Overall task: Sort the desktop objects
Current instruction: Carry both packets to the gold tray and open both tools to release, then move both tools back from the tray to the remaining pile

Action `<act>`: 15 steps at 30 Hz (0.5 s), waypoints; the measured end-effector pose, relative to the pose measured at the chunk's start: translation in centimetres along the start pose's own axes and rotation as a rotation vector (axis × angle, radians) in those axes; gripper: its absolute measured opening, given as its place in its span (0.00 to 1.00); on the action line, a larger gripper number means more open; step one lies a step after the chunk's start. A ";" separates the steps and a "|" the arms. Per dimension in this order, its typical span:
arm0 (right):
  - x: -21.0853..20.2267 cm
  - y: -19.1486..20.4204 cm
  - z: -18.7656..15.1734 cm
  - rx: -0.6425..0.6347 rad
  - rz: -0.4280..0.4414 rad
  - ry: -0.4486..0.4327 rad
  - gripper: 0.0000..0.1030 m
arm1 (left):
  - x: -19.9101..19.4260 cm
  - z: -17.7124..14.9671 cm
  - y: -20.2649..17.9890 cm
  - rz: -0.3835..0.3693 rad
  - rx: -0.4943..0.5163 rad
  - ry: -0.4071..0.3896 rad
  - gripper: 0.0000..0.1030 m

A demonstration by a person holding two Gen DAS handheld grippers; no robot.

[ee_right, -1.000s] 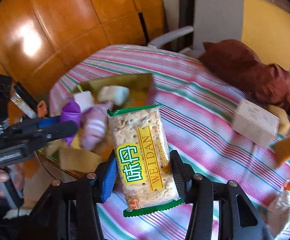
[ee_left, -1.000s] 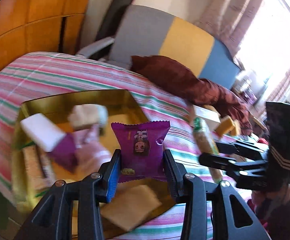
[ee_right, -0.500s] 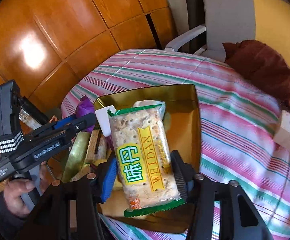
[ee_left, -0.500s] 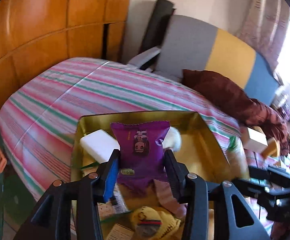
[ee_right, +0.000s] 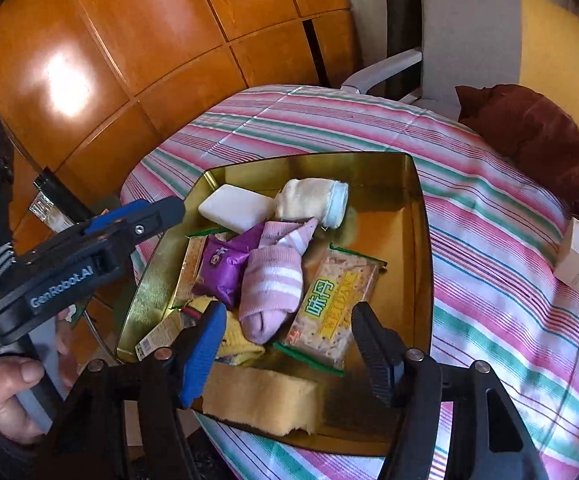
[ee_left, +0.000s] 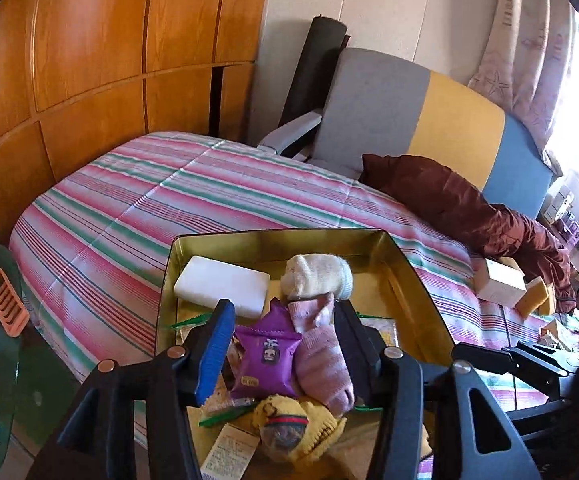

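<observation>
A gold tray (ee_left: pixel 281 236) (ee_right: pixel 425 240) sits on the striped tablecloth. The purple snack packet (ee_left: pixel 265 356) (ee_right: pixel 225 264) lies loose in it, against a pink striped sock (ee_left: pixel 321 356) (ee_right: pixel 273 280). My left gripper (ee_left: pixel 285 344) (ee_right: pixel 169 210) hovers above that packet with its jaws opening, touching nothing. The green-edged cracker packet (ee_right: pixel 333 304) rests flat in the tray beside the sock. Over it my right gripper (ee_right: pixel 289 350) (ee_left: pixel 489 360) has its jaws opening, and its pads are clear of the packet.
Also in the tray are a white block (ee_left: pixel 221 286), a cream sock (ee_left: pixel 317 274), a yellow sponge (ee_right: pixel 257 400) and a yellow knitted item (ee_left: pixel 289 424). A white box (ee_left: pixel 499 282) and sponges (ee_left: pixel 537 298) lie right of it. A brown cloth (ee_left: pixel 449 200) drapes the chair.
Both grippers moved over the tray and opened. The purple packet left the left jaws and the cracker packet left the right jaws; both now lie in the tray.
</observation>
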State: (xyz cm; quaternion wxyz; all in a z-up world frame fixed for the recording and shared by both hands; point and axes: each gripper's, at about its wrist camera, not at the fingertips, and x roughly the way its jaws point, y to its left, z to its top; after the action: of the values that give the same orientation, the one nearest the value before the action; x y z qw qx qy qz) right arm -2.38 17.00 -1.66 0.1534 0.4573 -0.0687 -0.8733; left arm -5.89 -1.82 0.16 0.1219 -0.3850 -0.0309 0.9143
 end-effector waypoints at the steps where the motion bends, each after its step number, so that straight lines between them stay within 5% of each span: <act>1: -0.3 0.1 -0.2 -0.002 -0.004 -0.007 0.67 | -0.3 -0.1 -0.2 0.002 0.006 -0.004 0.51; 15: -5.2 0.1 -3.0 -0.039 -0.130 -0.119 0.75 | -2.6 -1.4 -3.5 -0.026 0.100 -0.027 0.51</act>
State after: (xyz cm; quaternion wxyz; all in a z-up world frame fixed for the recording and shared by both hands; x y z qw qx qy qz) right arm 2.86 18.67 0.73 0.1012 0.4052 -0.0308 -0.9081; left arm -2.47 0.85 1.56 0.1522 -0.3657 0.0083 0.9181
